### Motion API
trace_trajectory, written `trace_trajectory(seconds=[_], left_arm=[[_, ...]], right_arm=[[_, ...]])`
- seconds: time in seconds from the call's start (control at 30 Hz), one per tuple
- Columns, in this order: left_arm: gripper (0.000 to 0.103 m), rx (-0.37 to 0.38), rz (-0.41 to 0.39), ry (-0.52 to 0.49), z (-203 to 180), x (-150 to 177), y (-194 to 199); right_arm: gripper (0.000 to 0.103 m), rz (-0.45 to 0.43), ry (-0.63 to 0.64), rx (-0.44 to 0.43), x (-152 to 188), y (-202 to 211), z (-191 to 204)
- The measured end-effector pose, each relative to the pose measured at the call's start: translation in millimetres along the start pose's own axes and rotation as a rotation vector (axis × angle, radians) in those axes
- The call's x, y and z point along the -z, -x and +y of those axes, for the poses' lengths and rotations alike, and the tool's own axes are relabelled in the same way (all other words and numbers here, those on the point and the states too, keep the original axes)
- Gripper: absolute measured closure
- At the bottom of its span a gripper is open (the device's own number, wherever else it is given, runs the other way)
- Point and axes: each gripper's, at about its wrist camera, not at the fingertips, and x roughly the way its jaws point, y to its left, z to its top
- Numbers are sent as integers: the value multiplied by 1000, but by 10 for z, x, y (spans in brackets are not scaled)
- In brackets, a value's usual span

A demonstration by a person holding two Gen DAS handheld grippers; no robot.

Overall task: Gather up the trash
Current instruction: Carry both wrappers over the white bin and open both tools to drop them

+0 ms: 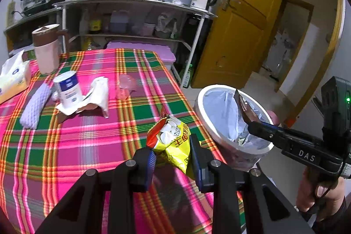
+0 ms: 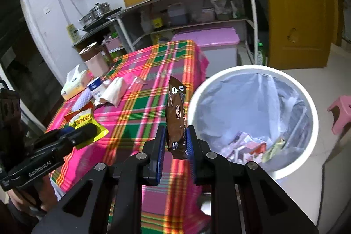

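A kitchen corner is shown, w/ a table under a pink-green plaid cloth [image 1: 92, 137] in front of steel shelves [image 1: 136, 3] and a yellow door [image 1: 245, 21]. Nearest in the left wrist view, a yellow-red snack bag [image 1: 173, 139] is pinched by the left gripper [image 1: 173, 159] above the table edge; it is torn open, white pieces showing, red Chinese print partly readable. In the right wrist view a brown coffee sachet [image 2: 176, 115], upright, w/ coffee-bean marks and small white print, is clamped by the right gripper [image 2: 175, 155] just beside the white bin [image 2: 311, 115], whose clear liner holds wrappers. "GenRobot.AI" and "DAS" are read on the gripper bodies. Farther back a white can [image 1: 67, 89], crumpled tissue [image 1: 98, 93] and tissue box [image 1: 13, 78] are seen.
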Motion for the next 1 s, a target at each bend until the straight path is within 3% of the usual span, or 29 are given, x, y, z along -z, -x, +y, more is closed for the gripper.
trace_trajectory(seconds=[0.5, 1.0], left_arm=[[73, 98, 43, -105, -523, -251, -600], [73, 146, 101, -192, -924, -371, -1196]], right_arm=[[83, 12, -123, 110, 26, 31, -707], [83, 60, -178, 141, 28, -159, -1077]])
